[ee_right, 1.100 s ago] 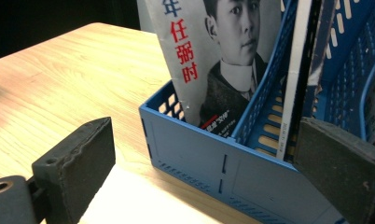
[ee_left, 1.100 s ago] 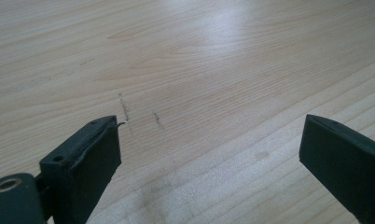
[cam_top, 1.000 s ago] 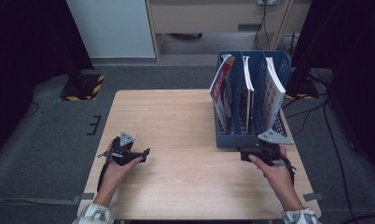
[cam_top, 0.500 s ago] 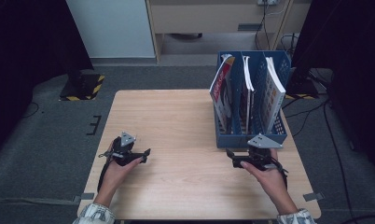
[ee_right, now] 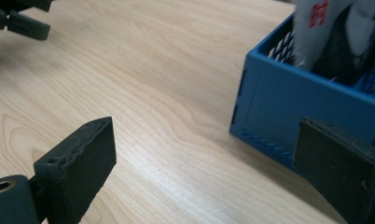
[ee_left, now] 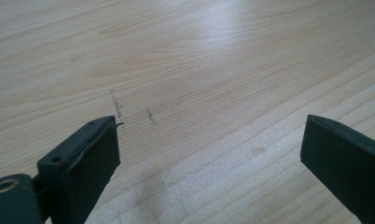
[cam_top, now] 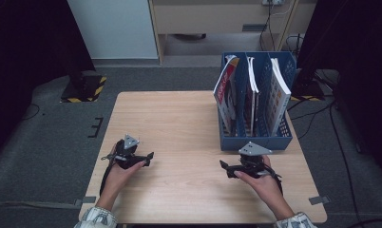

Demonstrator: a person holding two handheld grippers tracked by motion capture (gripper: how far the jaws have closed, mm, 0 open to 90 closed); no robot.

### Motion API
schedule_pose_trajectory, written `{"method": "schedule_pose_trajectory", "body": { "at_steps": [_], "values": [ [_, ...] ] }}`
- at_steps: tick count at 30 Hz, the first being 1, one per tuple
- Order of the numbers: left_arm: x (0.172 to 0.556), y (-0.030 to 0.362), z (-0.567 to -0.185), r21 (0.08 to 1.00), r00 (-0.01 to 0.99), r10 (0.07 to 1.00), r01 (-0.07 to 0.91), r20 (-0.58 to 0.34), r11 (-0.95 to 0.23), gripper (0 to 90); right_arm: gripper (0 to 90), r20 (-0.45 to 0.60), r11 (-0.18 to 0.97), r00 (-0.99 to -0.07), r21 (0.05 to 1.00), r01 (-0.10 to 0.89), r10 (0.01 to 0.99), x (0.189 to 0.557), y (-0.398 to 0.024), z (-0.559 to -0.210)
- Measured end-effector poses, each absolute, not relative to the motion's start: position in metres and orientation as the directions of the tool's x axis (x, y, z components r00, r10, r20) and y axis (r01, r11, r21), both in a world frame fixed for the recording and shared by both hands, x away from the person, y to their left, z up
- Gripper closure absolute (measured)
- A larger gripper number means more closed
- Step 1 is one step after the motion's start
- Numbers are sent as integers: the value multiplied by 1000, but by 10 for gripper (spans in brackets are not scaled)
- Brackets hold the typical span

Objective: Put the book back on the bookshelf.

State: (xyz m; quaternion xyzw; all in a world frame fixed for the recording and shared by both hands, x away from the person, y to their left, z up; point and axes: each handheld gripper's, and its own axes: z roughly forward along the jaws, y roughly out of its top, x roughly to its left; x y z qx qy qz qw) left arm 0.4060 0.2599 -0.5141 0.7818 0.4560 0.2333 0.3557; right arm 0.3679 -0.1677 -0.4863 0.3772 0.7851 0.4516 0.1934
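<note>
I am holding my left gripper (cam_top: 148, 156) low over the near left part of the wooden table (cam_top: 179, 118), my hand wrapped around its body, and its jaws are standing spread wide with nothing between them. In the left gripper view they are framing bare wood grain (ee_left: 213, 93) that carries a few short dark scuff marks (ee_left: 116, 105). Moving rightward, a broad stretch of open tabletop is lying between my two hands, which are sitting well apart. My right gripper (cam_top: 223, 165) is resting near the front edge on the right side, pointing toward the middle of the table, and its jaws are also gaping wide and gripping nothing. Just beyond it, the blue file rack (cam_top: 255, 140) is standing upright near the table's right edge, its front wall close to my gripper but not touching it. In the right gripper view the rack's near corner (ee_right: 279, 112) is showing between my jaws, nearer the right one. Inside the rack, three magazines (cam_top: 227, 92) are standing on edge in separate slots, the leftmost showing a red cover and leaning slightly.
</note>
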Motion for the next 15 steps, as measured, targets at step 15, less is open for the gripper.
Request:
{"method": "schedule_pose_trajectory", "body": {
  "at_steps": [15],
  "values": [
    [407, 257, -518, 755, 492, 870, 555, 41, -349, 44, 73, 40, 385, -673, 795, 469, 738, 373, -152, -513]
  ]
}}
